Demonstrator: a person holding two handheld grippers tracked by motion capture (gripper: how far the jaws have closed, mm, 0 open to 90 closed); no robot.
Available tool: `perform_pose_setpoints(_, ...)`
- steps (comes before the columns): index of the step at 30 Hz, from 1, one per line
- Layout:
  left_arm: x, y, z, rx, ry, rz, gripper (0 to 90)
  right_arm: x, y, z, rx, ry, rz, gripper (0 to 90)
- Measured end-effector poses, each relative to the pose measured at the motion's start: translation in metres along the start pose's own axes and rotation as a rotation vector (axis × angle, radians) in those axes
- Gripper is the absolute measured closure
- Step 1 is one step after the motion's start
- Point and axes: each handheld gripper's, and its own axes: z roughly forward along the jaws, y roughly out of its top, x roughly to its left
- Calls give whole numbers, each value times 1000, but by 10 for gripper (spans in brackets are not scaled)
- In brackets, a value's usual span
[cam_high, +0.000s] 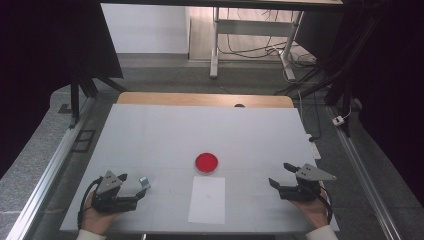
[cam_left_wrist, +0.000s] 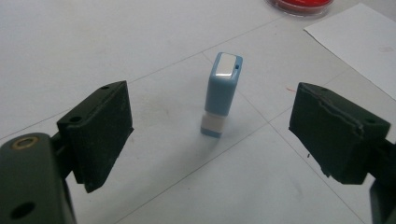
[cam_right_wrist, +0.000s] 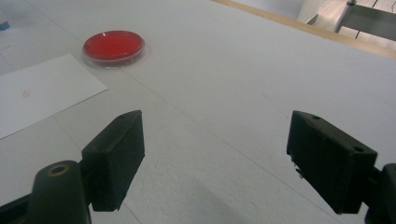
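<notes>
A small blue and white stamp (cam_left_wrist: 222, 88) stands upright on the white table, just ahead of my left gripper (cam_left_wrist: 210, 140). The jaws are open on either side of it and do not touch it. From above, the stamp (cam_high: 143, 182) sits at the tip of the left gripper (cam_high: 134, 186) near the front left. A round red ink pad (cam_high: 206, 162) lies mid-table, and a white sheet of paper (cam_high: 207, 200) lies right in front of it. My right gripper (cam_high: 281, 175) rests at the front right, open, with nothing between its fingers (cam_right_wrist: 116, 154).
The white table top (cam_high: 165, 130) has a wooden strip along its far edge. Metal rails run down both sides. A desk frame and cables stand on the floor beyond. From the right gripper, the ink pad (cam_right_wrist: 113, 46) and paper (cam_right_wrist: 42, 93) lie to the left.
</notes>
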Motion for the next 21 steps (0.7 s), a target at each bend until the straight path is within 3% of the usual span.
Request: perform_pose_setpoints(21,2,3,3,-13,-22,-11,139,5,1,11,18,14,-6,240)
